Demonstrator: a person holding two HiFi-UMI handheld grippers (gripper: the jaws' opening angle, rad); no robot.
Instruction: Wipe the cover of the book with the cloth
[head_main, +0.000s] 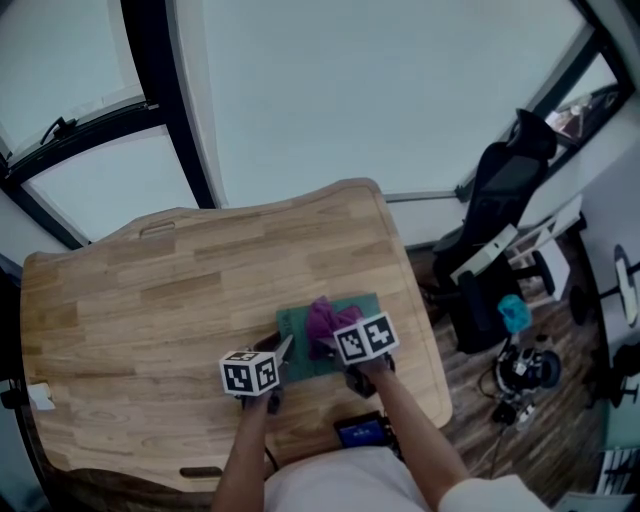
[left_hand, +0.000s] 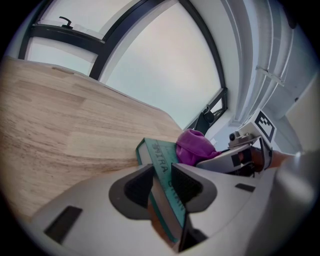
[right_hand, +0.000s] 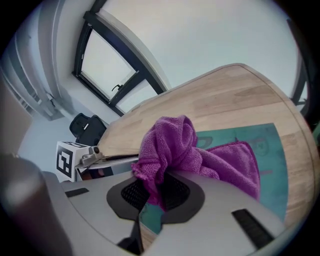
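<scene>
Two pinches: your left hand-held gripper (left_hand: 162, 182) clamps the flat teal book (left_hand: 159, 159); your right hand-held gripper (right_hand: 152, 192), at three o'clock, the crumpled purple cloth (right_hand: 172, 142).

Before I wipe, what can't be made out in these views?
- Right gripper view: the cloth, pinched in the right gripper, hides much of the cover of the book; the print that shows is too faint to read.
- Left gripper view: the left gripper, clamped on the spine, covers part of its lettering.
- Head view: the cloth and the right gripper's marker cube hide much of the cover; any dirt is too small to see.
</scene>
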